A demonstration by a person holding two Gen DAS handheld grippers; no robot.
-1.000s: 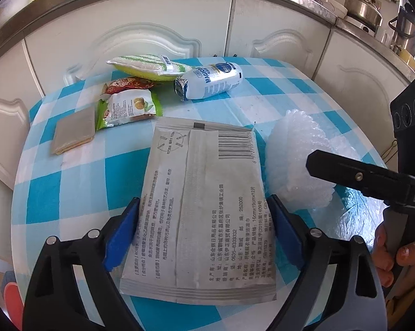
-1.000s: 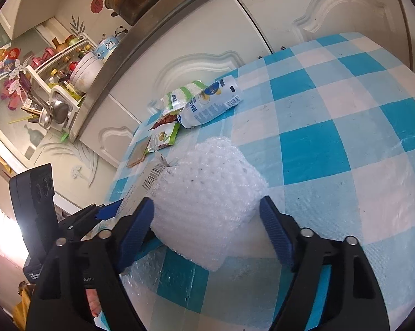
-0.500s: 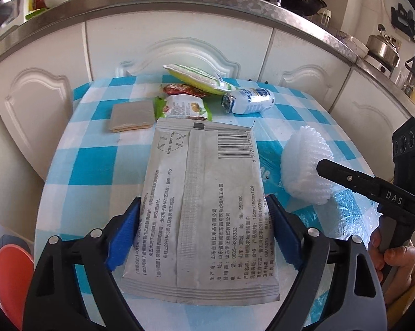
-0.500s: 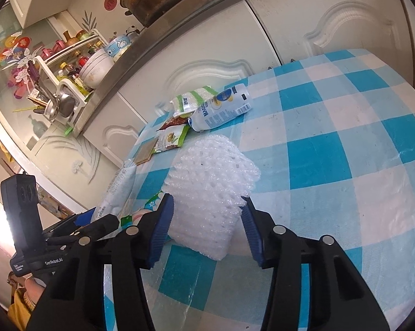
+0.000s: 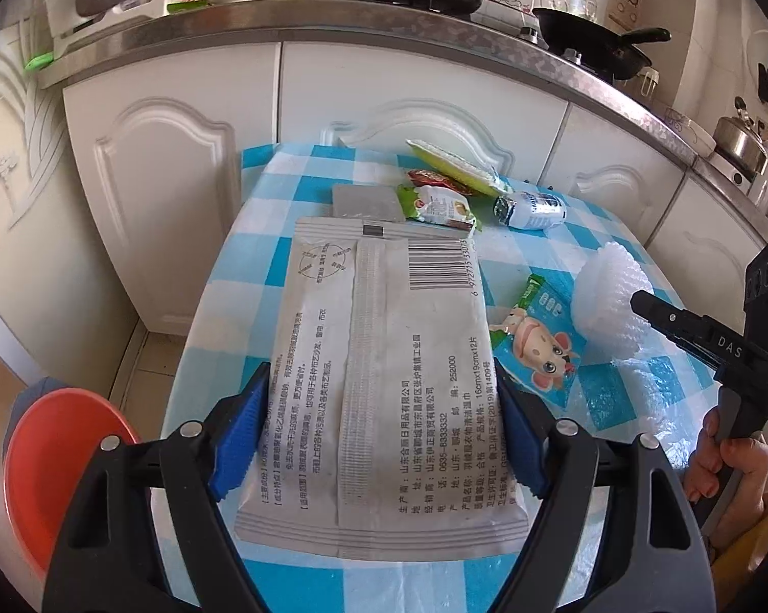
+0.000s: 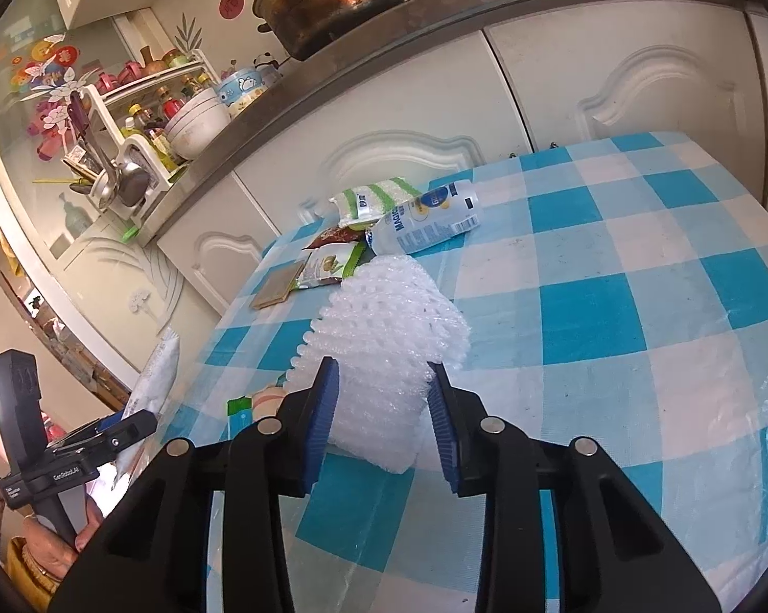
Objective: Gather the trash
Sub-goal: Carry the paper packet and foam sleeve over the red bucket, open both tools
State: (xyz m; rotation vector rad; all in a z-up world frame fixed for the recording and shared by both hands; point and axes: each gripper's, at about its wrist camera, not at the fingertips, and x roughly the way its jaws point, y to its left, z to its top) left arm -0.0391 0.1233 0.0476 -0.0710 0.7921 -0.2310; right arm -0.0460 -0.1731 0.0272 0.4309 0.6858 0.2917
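Grey wipes packet (image 5: 384,378) held flat and lifted clear of the tabletop (image 6: 613,306), near end between the blue pads (image 5: 240,439) of the left tool (image 5: 381,434); probably raised this way so it can be carried off as one piece of trash. Left tool clamped on the packet's two long edges, jaws fairly wide because the packet is wide, and just been closing a little further.

White foam fruit net (image 6: 389,337) squeezed at its near end by the right tool (image 6: 381,419), far end bulging out beyond the pads (image 6: 322,424). Jaws just been closing, now narrow and pressing the soft net in from both sides; net's underside seemingly touching the tabletop or just off it, hard to tell.

Uncovered just beside the net: a blue cartoon wrapper (image 5: 542,352) lying flat. Farther off, near the cabinet doors (image 5: 169,204): a small white bottle (image 6: 424,225) on its side, green-and-white snack packets (image 5: 440,207), a brown card (image 6: 276,288), all untouched and likely next to collect. Red bowl-like container (image 5: 62,465) down at near left, below the tabletop's edge, possibly the bin.
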